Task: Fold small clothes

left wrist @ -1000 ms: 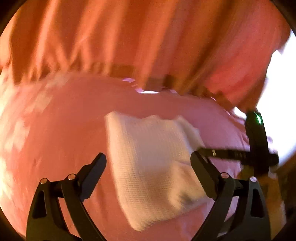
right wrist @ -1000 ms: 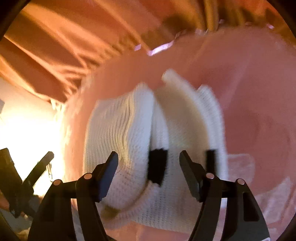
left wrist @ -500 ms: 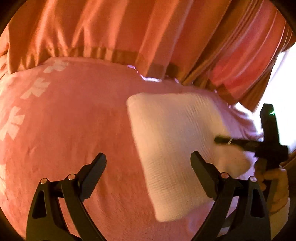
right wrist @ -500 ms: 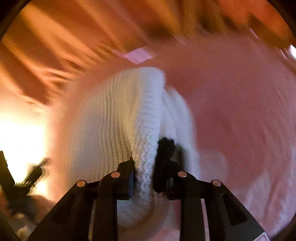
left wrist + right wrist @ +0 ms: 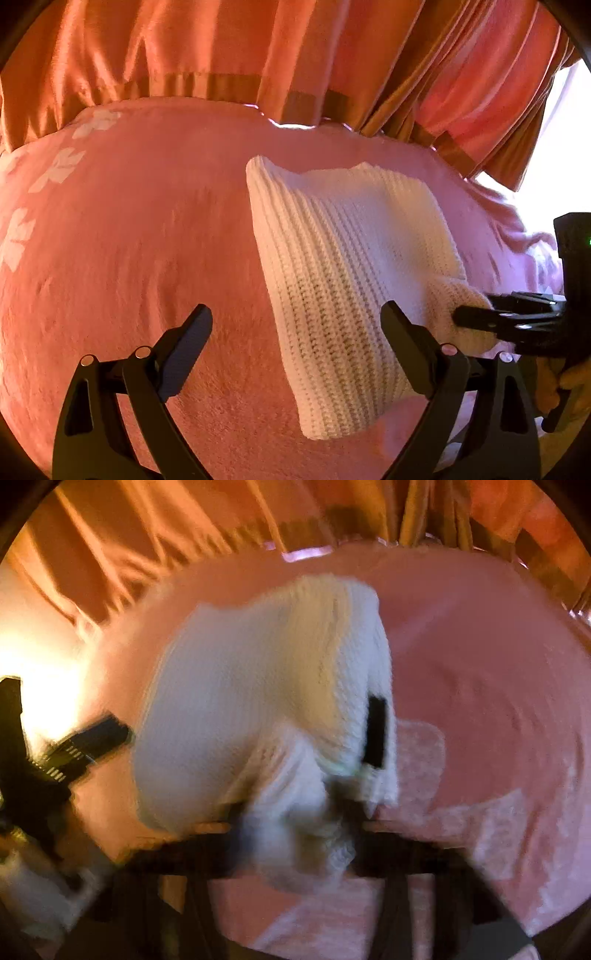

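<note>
A white knit garment lies folded on the pink blanket. My left gripper hovers open above its left edge, with one finger over the blanket and the other over the knit. In the left wrist view my right gripper pinches the garment's bunched right corner. The right wrist view is blurred. There the right gripper has its jaws still closing, with a thick fold of the garment pressed between them. A black label shows on the knit. The left gripper shows at that view's left edge.
Orange curtains hang along the far side of the blanket, which carries white flower prints. Bright window light glares at the right. A person's hand holds the right gripper's handle at the lower right.
The right gripper's jaws went from wide open to closed on a fold of the garment and dragged it sideways. The left gripper stayed open and sank closer to the cloth.
</note>
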Available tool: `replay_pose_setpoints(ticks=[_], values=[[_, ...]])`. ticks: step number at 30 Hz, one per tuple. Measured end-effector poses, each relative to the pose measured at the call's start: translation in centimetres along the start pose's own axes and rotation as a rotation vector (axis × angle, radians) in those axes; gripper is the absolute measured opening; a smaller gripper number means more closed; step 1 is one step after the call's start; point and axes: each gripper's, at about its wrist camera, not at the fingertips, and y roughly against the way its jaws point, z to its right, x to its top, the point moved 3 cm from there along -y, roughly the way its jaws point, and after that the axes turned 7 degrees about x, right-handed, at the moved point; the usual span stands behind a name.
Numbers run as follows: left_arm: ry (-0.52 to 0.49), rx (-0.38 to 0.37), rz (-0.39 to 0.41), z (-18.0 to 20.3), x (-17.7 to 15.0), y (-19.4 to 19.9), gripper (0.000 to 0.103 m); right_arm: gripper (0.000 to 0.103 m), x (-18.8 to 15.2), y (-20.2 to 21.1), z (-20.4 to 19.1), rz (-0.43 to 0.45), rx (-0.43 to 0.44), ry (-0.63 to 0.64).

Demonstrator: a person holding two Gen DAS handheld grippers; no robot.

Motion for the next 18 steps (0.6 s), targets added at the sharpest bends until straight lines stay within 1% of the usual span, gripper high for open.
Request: replay_pose_setpoints(ticks=[2,4,5,6,7,8,9,10,11,12,13,14,15,16,18], values=[[-0.013,0.008,-0.008,0.1,-0.2,-0.3,0.09,0.02,-0.4,0.9,0.7,0.006,0.003,0.007],[-0.027,0.011,-0.009,0.3,-0.3,-0.4,0.09,0.02,-1.0,1.3,1.6,-0.002,-0.023,0.032],[-0.031,0.014,-0.011,0.3,-0.4,-0.5,0.09,0.022,-1.5,0.5,2.0,-0.038,-0.057,0.041],[-0.034,0.013,-0.014,0.4,-0.4,-0.7,0.09,0.024,-1.9,-0.6,2.2,-0.082,-0.074,0.048],[-0.037,0.008,-0.019,0.4,-0.4,-0.8,0.09,0.026,-2.2,-0.9,2.4,-0.103,-0.082,0.056],[-0.036,0.005,-0.022,0.5,-0.4,-0.8,0.09,0.027,-2.2,-0.5,2.2,-0.096,-0.087,0.061],[-0.032,-0.005,-0.021,0.5,-0.3,-0.8,0.09,0.028,-1.9,0.1,2.1,-0.079,-0.073,0.052],[-0.027,-0.016,-0.019,0.6,-0.2,-0.7,0.09,0.033,-1.6,1.1,2.0,-0.041,-0.049,0.037],[-0.013,-0.03,-0.019,0.6,0.1,-0.7,0.09,0.047,-1.0,2.5,2.0,0.017,-0.026,0.019],[-0.002,-0.045,-0.019,0.6,0.2,-0.7,0.09,0.056,-0.4,3.6,2.1,0.07,-0.013,0.0],[0.008,-0.064,-0.022,0.7,0.4,-0.8,0.09,0.069,0.1,4.2,2.2,0.107,-0.007,-0.014],[0.021,-0.076,-0.031,0.7,0.6,-1.1,0.09,0.071,0.8,4.7,2.5,0.146,0.0,-0.037],[0.036,-0.087,-0.046,0.8,0.8,-1.6,0.09,0.071,1.5,4.6,2.7,0.152,0.022,-0.055],[0.055,-0.11,-0.066,0.8,1.0,-2.2,0.09,0.071,2.1,4.1,3.0,0.141,0.057,-0.08],[0.078,-0.137,-0.103,0.9,1.1,-3.5,0.09,0.072,3.2,2.7,3.5,0.11,0.099,-0.122]])
